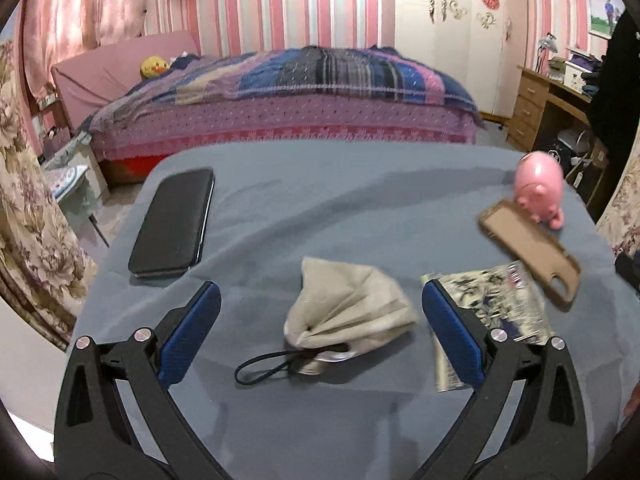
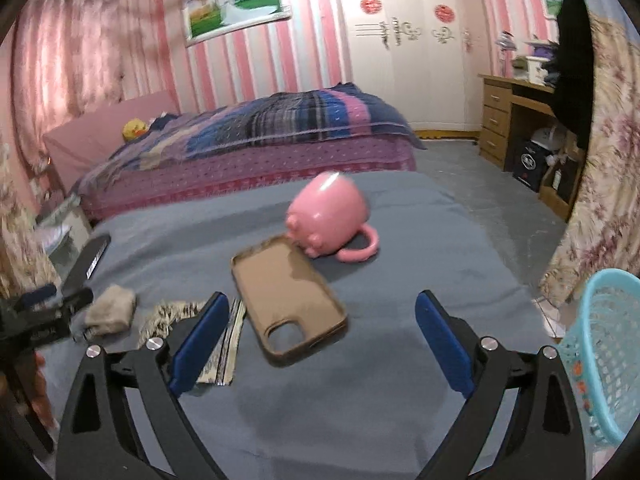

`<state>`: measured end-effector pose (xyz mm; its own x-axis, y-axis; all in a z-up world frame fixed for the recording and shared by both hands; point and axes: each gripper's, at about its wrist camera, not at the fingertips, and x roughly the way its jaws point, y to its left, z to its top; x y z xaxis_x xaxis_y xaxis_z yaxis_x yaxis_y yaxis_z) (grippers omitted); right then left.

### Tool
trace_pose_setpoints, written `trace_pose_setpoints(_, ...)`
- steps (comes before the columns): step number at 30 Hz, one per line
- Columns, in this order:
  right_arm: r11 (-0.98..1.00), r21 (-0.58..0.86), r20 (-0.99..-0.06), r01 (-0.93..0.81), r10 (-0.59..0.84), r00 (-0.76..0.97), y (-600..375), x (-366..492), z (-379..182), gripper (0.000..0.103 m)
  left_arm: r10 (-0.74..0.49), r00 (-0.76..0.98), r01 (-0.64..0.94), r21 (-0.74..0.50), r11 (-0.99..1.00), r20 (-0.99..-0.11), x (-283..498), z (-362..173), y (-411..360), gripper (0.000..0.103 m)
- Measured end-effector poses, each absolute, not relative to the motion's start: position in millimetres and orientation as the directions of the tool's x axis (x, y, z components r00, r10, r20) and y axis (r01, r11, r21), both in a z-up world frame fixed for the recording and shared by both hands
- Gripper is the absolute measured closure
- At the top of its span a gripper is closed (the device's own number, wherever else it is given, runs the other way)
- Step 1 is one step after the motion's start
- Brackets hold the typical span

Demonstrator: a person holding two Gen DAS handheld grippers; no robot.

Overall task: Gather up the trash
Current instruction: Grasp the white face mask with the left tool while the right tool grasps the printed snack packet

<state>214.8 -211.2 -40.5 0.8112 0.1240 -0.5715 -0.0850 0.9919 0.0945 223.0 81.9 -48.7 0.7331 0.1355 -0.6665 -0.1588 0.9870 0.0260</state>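
A crumpled beige face mask (image 1: 352,308) with a black ear loop lies on the grey table (image 1: 320,208), between the open jaws of my left gripper (image 1: 320,304), which is empty. A patterned foil wrapper (image 1: 504,312) lies just right of it, partly behind the right finger. In the right wrist view my right gripper (image 2: 322,312) is open and empty, above the near end of a tan phone case (image 2: 288,300). The wrapper (image 2: 224,344) lies by its left finger, the mask (image 2: 110,310) further left. A blue mesh basket (image 2: 604,356) stands at the table's right edge.
A black phone (image 1: 174,222) lies at the table's left. A pink pig mug (image 2: 328,216) lies on its side behind the phone case. A bed (image 1: 280,100) stands beyond the table, a wooden desk (image 2: 516,116) at the right. The left gripper (image 2: 44,312) shows at the left.
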Motion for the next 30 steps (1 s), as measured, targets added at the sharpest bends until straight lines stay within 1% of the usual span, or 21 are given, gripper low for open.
trace_pose_setpoints(2,0.994,0.07,-0.6,-0.083,0.108,0.793,-204,217,-49,0.011,0.143,0.717,-0.175,0.023,0.984,-0.682,224,-56,88,0.006)
trace_pose_setpoints(5,0.993,0.064,-0.607,-0.098,0.117,0.786,-196,215,-54,0.011,0.133,0.701,-0.205,-0.02,0.979,-0.701,232,-64,101,0.006)
trace_pose_setpoints(8,0.995,0.033,-0.615,-0.099,0.098,0.782,-190,213,-58,0.011,0.076,0.693,-0.218,-0.108,0.97,-0.717,240,-73,113,0.006)
trace_pose_setpoints(10,0.995,0.033,-0.617,-0.097,0.097,0.781,-187,212,-59,0.011,0.023,0.655,-0.2,-0.144,0.969,-0.755,249,-85,115,0.007)
trace_pose_setpoints(12,0.995,0.018,-0.614,-0.098,0.088,0.784,-183,211,-59,0.011,0.026,0.63,-0.194,-0.126,0.973,-0.776,254,-93,111,0.008)
trace_pose_setpoints(14,0.995,0.004,-0.614,-0.1,0.081,0.785,-184,213,-59,0.011,0.03,0.631,-0.182,-0.111,0.977,-0.775,254,-92,106,0.018)
trace_pose_setpoints(15,0.995,-0.004,-0.614,-0.101,0.077,0.785,-182,214,-60,0.011,0.008,0.636,-0.157,-0.119,0.98,-0.772,254,-91,103,0.033)
trace_pose_setpoints(16,0.994,-0.005,-0.617,-0.105,0.079,0.783,-183,214,-60,0.011,-0.018,0.637,-0.13,-0.13,0.983,-0.77,254,-90,100,0.051)
trace_pose_setpoints(17,0.994,-0.005,-0.621,-0.106,0.08,0.78,-183,214,-61,0.011,-0.043,0.637,-0.103,-0.14,0.985,-0.77,254,-89,96,0.061)
trace_pose_setpoints(18,0.994,-0.005,-0.622,-0.106,0.08,0.779,-182,215,-61,0.011,-0.063,0.636,-0.075,-0.143,0.987,-0.769,253,-88,93,0.073)
trace_pose_setpoints(19,0.994,-0.003,-0.626,-0.108,0.082,0.775,-182,215,-61,0.011,-0.058,0.636,-0.053,-0.119,0.992,-0.769,251,-86,86,0.077)
trace_pose_setpoints(22,0.993,0.002,-0.635,-0.12,0.094,0.767,-179,217,-61,0.011,-0.031,0.641,-0.025,-0.061,0.998,-0.767,243,-80,76,0.085)
trace_pose_setpoints(27,0.983,0.033,-0.645,-0.181,0.159,0.748,-165,218,-61,0.011,-0.011,0.669,-0.016,-0.03,0.999,-0.743,224,-58,76,0.089)
trace_pose_setpoints(29,0.978,0.045,-0.653,-0.203,0.183,0.735,-158,219,-62,0.012,-0.008,0.681,-0.023,-0.032,0.999,-0.732,216,-51,82,0.09)
trace_pose_setpoints(30,0.975,0.05,-0.66,-0.217,0.195,0.725,-153,219,-64,0.013,-0.01,0.683,-0.029,-0.041,0.999,-0.73,213,-48,86,0.093)
